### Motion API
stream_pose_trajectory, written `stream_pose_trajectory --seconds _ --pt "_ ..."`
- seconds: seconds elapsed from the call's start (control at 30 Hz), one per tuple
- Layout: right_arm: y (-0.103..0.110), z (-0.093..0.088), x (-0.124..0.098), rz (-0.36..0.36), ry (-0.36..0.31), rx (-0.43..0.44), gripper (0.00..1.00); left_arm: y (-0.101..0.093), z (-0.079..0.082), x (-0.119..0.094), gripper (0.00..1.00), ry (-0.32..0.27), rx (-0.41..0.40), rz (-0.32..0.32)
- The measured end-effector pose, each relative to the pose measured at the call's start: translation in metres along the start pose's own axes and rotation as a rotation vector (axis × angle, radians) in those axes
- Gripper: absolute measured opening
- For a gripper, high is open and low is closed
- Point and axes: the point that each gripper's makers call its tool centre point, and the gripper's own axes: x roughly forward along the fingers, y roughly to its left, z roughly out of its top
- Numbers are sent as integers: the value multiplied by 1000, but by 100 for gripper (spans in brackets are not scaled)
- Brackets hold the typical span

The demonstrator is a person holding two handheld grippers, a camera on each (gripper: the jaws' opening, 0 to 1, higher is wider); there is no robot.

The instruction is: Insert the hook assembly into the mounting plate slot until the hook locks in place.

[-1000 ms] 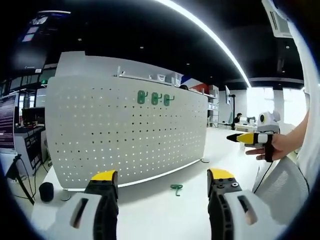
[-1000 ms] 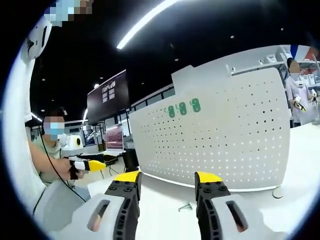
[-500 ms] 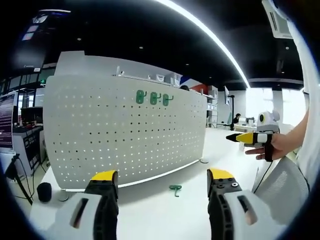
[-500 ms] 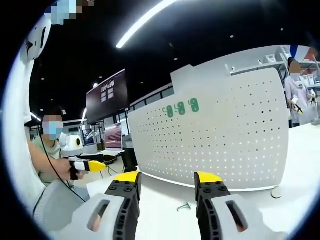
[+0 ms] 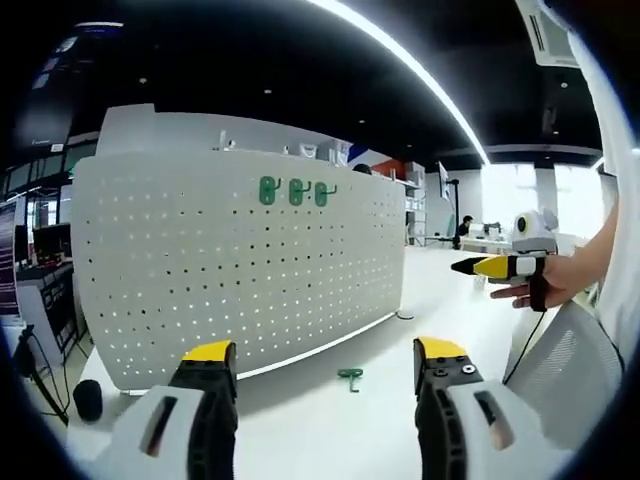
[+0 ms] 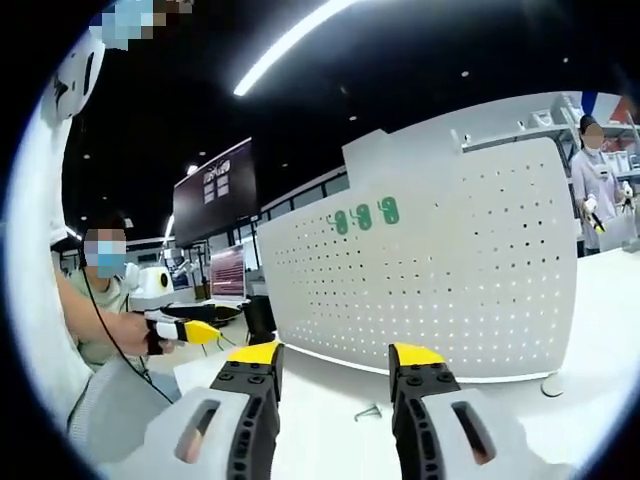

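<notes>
A white pegboard mounting plate (image 5: 240,280) stands upright on the white table (image 5: 320,415), with three green hooks (image 5: 291,191) hung in a row near its top. A loose green hook (image 5: 350,376) lies flat on the table in front of the plate. My left gripper (image 5: 325,355) is open and holds nothing; the loose hook lies ahead between its yellow-tipped jaws. In the right gripper view the plate (image 6: 450,290), the hung hooks (image 6: 364,215) and the loose hook (image 6: 368,412) appear again. My right gripper (image 6: 332,355) is open and holds nothing, short of the loose hook.
A person's hand holds another yellow-tipped gripper (image 5: 500,266) at the right of the left gripper view. A seated person holds a similar one (image 6: 180,329) at the left of the right gripper view. A small black object (image 5: 87,398) sits by the plate's left end. Another person (image 6: 597,185) stands behind the plate's right end.
The left gripper view has shifted slightly with the hand, so the plate sits a little further left. The loose hook lies where it was. Both my grippers stay open.
</notes>
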Motion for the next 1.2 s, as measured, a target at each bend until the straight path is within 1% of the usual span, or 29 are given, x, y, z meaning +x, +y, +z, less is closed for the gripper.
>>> stream_pose_trajectory --seconds 0.2,0.27,0.37,0.5,0.53,0.57,0.6,0.63,0.7,0.73,0.8,0.83,0.93,1.0,1.2 --pt "0 0 -1 0 2 -1 40 -1 -3 10 74 28 20 -40" --pt "1 1 -1 1 1 -1 40 -2 -5 14 74 43 19 -63" --pt "0 0 -2 3 5 -2 40 -5 -14 22 74 92 49 -105" --pt "-2 0 -4 -1 7 0 40 -13 -19 30 72 128 97 -162" --pt "-2 0 -4 0 9 3 40 -16 -20 32 70 133 99 -187" --pt "-2 -1 -4 0 11 1 40 -19 -21 34 62 150 118 -209" --pt "-1 -1 -5 0 11 1 40 -19 -23 35 56 168 150 -217" --pt "0 2 -5 7 -1 18 39 -18 -26 36 54 190 181 -216" --pt "-2 4 -6 3 -9 19 38 -20 -25 42 62 183 172 -226" --pt "-2 4 -6 4 -7 16 38 -21 -25 44 63 183 172 -232" --pt "-1 5 -7 3 -9 11 38 -23 -26 46 59 189 208 -259" --pt "-2 6 -8 0 -14 15 38 -23 -28 47 59 196 215 -263" --pt "-3 3 -11 -5 -8 19 38 -23 -34 52 60 219 218 -281" --pt "-3 0 -12 -8 8 13 38 -22 -38 57 63 235 226 -292" --pt "-2 2 -15 -12 4 2 38 -23 -44 67 64 261 241 -328"
